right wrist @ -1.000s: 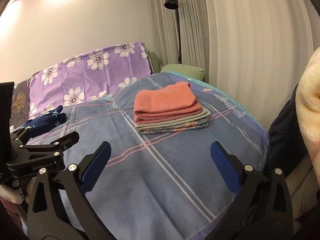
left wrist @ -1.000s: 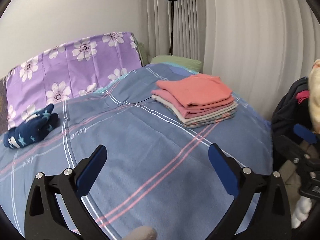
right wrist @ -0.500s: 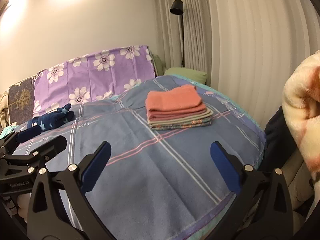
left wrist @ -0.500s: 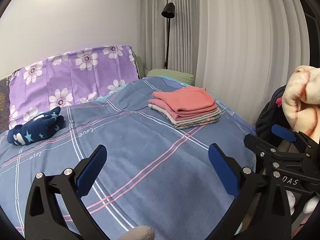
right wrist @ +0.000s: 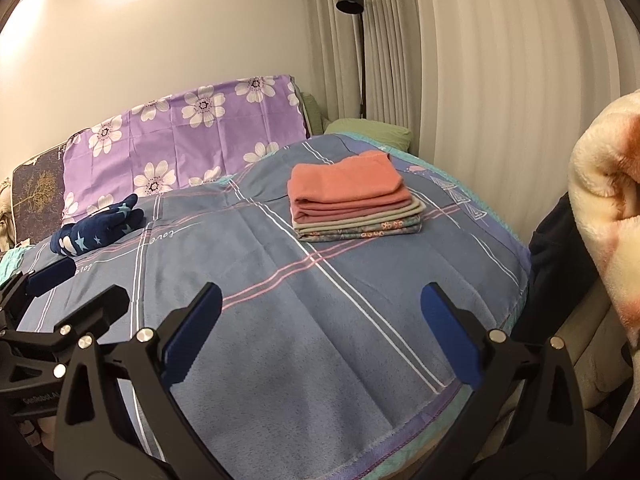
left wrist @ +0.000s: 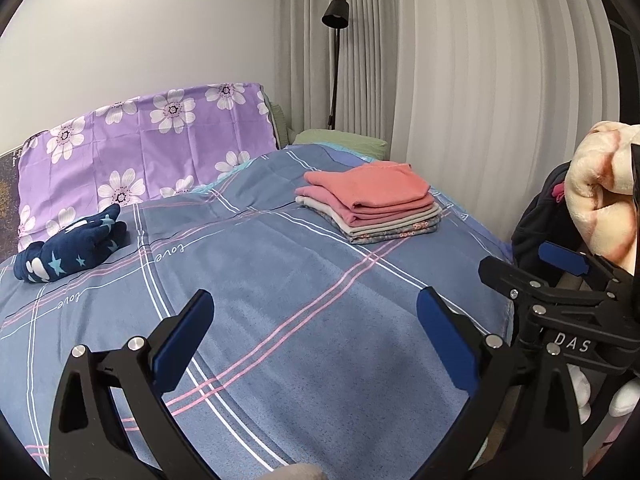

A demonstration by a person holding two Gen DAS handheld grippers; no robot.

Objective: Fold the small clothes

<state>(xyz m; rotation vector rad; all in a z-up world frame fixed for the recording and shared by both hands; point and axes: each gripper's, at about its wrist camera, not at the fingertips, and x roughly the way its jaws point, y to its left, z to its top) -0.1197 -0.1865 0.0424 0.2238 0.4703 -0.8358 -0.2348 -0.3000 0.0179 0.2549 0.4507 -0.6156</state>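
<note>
Here: both tongs spread wide, empty | fleece [right wrist: 608,216] cut off at edge

fluffy blanket [right wrist: 604,216] cut off at right edge

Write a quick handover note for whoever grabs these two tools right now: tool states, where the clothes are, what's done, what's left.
Left tool: open, empty, above the bed.
Right tool: open, empty, above the bed's near edge.
Done: folded stack sits at the far right of the bed, salmon piece on top.
Left: navy star garment lies bunched at the far left near the purple floral pillow, apparently unfolded. A fluffy cream item hangs at the right edge; I cannot tell whether it belongs to the job.
</note>
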